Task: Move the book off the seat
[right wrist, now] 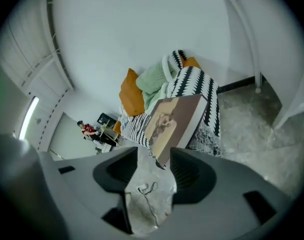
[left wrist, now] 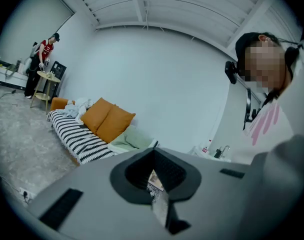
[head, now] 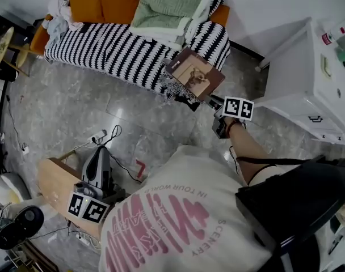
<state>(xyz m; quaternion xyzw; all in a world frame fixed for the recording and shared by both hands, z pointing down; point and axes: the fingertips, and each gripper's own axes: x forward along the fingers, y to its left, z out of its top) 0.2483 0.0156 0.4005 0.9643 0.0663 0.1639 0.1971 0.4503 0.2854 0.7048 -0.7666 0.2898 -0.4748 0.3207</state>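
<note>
Right now I am holding the left gripper low and well short of the sofa, its jaws drawn together on nothing. Closer in, I am holding the right gripper at the sofa's front right corner. Its jaws are spread, and the near corner of the book is poking just between the tips with neither pad pressing on it.

The book is lying cover up on that same corner of the sofa, on the striped throw, and partly overhanging the front edge. I am judging it to be a thick hardback: stiff, fairly heavy for a one-corner pinch, with a smooth cover likely to slip or swing. So I am favouring a deeper bite across the overhanging edge, taking boards and pages together so it is not flopping open.

Its long axis is running roughly along the sofa's front edge, a little skewed, and its near corner is pointing off the sofa towards my right gripper. Farther back on the sofa, orange cushions and a green blanket are sitting clear of it.
</note>
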